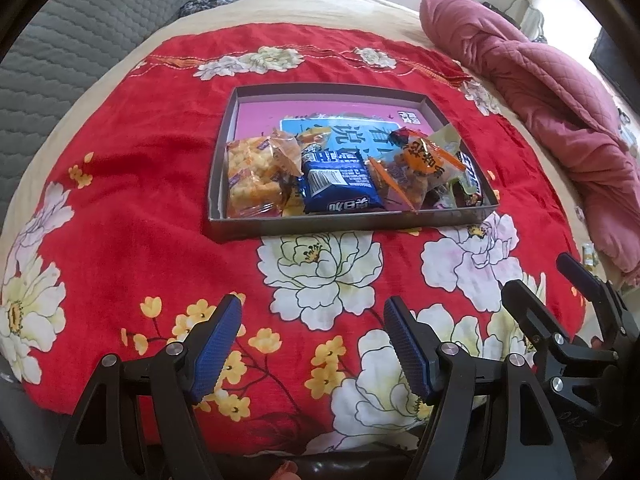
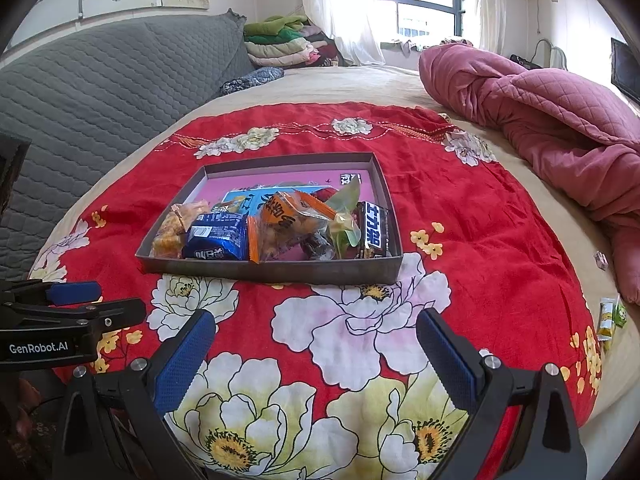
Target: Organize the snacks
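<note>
Red flower-printed cloth (image 2: 460, 208) covers the bed, with a shallow grey cardboard tray (image 2: 276, 270) resting on it. Crinkly snack packets (image 2: 276, 226) lie heaped along the tray's near side. Left tongs (image 1: 310, 344) and right tongs (image 2: 316, 354) hover spread and empty, apart from the tray.

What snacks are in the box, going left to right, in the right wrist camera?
Yellow puffs bag → blue packet → orange-striped bag → green wrapper → black bar.
</note>
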A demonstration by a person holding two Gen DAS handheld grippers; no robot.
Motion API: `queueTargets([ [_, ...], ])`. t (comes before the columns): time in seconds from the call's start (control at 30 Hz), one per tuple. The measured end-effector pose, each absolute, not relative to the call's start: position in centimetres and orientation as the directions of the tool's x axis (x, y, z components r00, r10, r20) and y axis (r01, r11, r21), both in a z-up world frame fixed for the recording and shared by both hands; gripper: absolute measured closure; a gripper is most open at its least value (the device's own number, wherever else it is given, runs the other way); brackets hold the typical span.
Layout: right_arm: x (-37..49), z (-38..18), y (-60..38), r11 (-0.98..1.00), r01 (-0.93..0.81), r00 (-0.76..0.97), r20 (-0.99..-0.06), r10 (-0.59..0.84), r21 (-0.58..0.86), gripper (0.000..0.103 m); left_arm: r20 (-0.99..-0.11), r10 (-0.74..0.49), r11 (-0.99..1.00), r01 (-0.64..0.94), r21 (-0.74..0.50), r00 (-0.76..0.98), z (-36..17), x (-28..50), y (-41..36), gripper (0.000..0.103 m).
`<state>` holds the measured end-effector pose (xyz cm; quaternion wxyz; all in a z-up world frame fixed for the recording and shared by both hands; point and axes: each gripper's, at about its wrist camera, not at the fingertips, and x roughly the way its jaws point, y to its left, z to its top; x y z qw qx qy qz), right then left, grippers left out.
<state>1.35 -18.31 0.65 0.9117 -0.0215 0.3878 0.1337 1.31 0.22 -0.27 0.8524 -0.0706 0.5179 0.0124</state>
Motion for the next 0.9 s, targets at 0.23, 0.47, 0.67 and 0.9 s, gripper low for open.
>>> queueTargets([
  [0.23,1.4,0.6,-18.3,0.963,-0.261,0.663,-0.714,0.227,0.064,0.002,-0.887,-0.036,0.990,-0.103,-0.094,0.460,-0.4,1.4,0.3,0.028],
  [0.47,1.5,0.4,-18.3,0.962,-0.264,0.658,-0.717,0.231,0.068,0.002,-0.888,-0.022,0.991,-0.109,-0.080,0.458,-0.5,1.4,0.3,0.028],
  [0.67,1.8,-0.1,-18.3,0.963,-0.258,0.652,-0.722,0.232,0.077,0.002,-0.890,-0.025,0.991,-0.108,-0.083,0.455,-0.9,1.4,0.4,0.028],
  [0.9,3.3,-1.5,-19.1,0.970,-0.220,0.632,-0.742,0.223,0.105,0.002,-0.891,-0.013,0.993,-0.098,-0.065,0.455,-2.1,1.9,0.8,0.028],
])
